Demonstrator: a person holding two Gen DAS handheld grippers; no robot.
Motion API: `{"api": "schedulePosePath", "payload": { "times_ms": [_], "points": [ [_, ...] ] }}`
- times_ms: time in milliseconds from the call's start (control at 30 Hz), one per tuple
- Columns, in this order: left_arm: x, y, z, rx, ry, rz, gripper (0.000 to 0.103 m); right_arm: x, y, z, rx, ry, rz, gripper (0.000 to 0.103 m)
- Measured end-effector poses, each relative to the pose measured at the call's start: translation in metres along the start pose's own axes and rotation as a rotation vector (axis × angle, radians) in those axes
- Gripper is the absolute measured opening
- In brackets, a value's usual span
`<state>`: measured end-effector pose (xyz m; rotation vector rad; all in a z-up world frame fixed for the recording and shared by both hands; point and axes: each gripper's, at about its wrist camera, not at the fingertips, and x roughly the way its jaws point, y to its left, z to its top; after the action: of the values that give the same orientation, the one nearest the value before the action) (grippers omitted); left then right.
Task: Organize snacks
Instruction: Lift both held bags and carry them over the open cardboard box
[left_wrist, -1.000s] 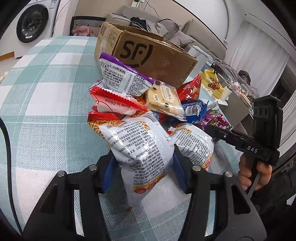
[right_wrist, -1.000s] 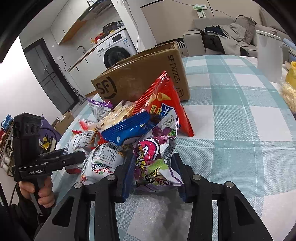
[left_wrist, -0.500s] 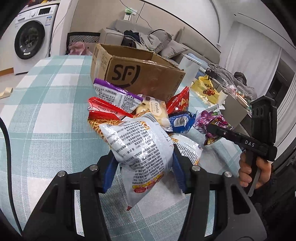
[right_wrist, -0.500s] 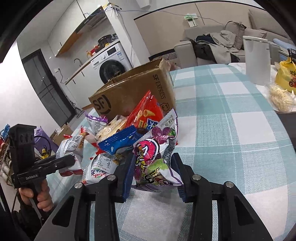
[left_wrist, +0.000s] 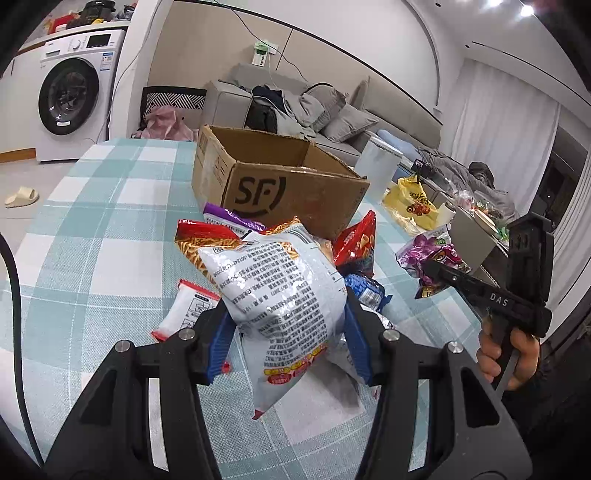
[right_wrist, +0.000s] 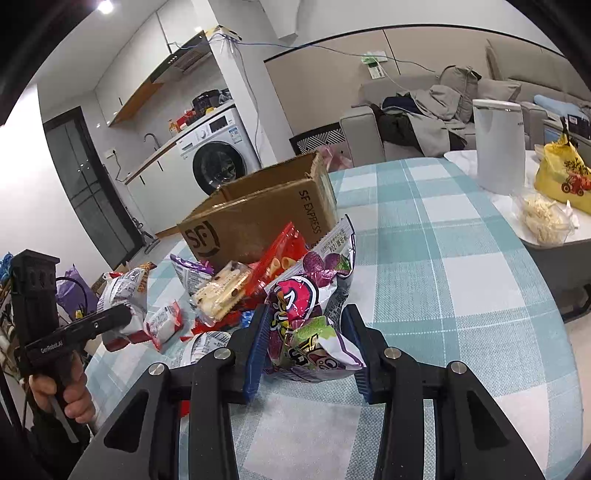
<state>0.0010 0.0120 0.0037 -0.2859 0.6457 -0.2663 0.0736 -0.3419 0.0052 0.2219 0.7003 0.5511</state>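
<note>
Though its front is turned away, my left gripper (left_wrist: 288, 332) pinches a white noodle-snack bag (left_wrist: 280, 295) above the checked tablecloth (left_wrist: 92, 240); my right gripper (right_wrist: 306, 350) pinches a purple grape-candy bag (right_wrist: 310, 314). Beyond stands a brown cardboard box (left_wrist: 288, 188) marked "SF".

Bright, even indoor light; ceiling lamp glare at top; heavy fisheye bending, black vignette corners; sharp focus.

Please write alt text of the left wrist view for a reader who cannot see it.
The left gripper holds a white noodle snack bag in its jaws above a pile of snack packets on a checked tablecloth. Behind stands an open cardboard box; at right, the right gripper holds a purple bag.
</note>
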Motion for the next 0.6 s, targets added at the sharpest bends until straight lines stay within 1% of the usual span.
{"api": "schedulePosePath", "payload": {
  "times_ms": [300,600],
  "points": [
    [-0.004,-0.002,0.012,-0.008,-0.023,0.019,0.051,-0.008,0.014,0.012,-0.023,-0.027,0.053,0.041],
    [-0.003,-0.008,0.029,-0.004,-0.047,0.025,0.051,-0.003,0.026,0.032,-0.045,-0.041,0.086,0.041]
  ]
}}
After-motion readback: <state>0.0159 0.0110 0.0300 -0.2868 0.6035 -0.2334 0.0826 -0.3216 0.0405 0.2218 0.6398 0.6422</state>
